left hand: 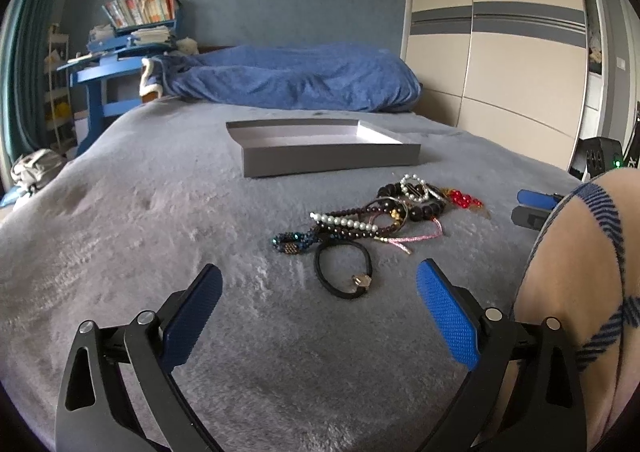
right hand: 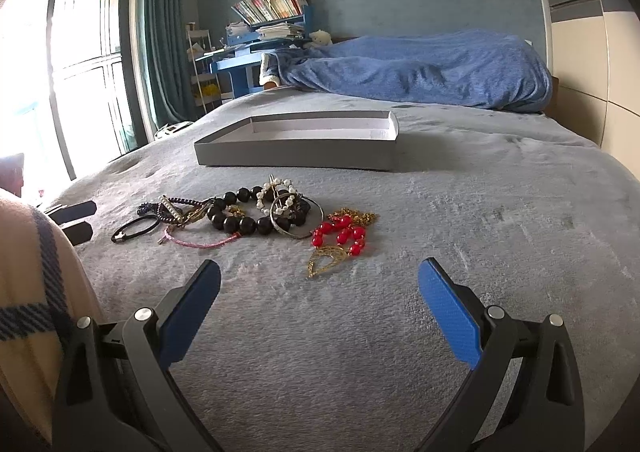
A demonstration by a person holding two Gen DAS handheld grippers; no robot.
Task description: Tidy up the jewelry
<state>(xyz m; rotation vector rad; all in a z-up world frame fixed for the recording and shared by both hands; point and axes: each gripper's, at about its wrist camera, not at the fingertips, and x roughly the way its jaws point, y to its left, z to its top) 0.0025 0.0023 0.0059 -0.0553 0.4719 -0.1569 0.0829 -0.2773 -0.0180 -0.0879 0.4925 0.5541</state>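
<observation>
A tangle of jewelry point(left hand: 380, 212) lies on the grey bed cover: dark bead bracelets, a pearl strand, a pink cord, a red bead necklace point(right hand: 340, 234) with a gold pendant, a metal bangle point(right hand: 296, 216). A black hair tie point(left hand: 344, 270) lies nearest my left gripper point(left hand: 320, 280), which is open just short of it. My right gripper point(right hand: 320, 280) is open too, a little before the red necklace. Beyond the pile sits a shallow grey box point(left hand: 332, 158), empty, also seen as the grey box point(right hand: 296, 156) in the right wrist view.
A rumpled blue blanket point(left hand: 292, 78) lies at the bed's far end. A wardrobe point(left hand: 500, 52) stands on the right, a blue desk point(left hand: 116, 64) with books at the back left, a window point(right hand: 60, 72) far left. A person's sleeve point(left hand: 580, 292) sits between the grippers.
</observation>
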